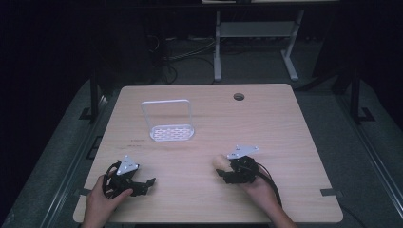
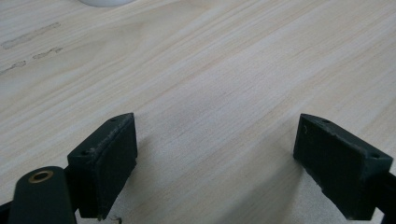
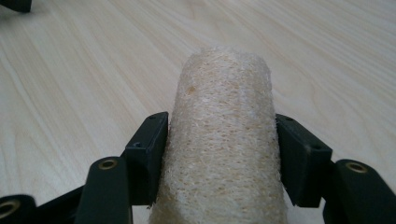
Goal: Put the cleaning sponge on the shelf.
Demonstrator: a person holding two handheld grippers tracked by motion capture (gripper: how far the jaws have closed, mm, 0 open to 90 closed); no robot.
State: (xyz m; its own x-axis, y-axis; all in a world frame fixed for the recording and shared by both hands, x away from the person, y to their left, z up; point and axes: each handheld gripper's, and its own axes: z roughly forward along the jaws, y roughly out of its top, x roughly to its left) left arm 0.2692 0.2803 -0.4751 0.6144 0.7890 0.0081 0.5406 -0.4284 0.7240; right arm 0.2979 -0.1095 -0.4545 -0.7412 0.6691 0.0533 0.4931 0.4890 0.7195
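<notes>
Now the right gripper (image 3: 219, 140) holds a loofah sponge (image 3: 224, 140) low over the near right part of the table (image 1: 285, 123), its fingers (image 3: 147, 154) pressing both sides. I think the sponge is light, soft and rough, so a middle grip suits it. The left gripper (image 2: 215, 154) rests with fingers wide and empty. Farther away stands a white rack (image 1: 168, 121).

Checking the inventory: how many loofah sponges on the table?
1. The loofah sponge sits between the jaws of the right tool, near the table's front right. The white rack holds none; none looks hidden.
</notes>
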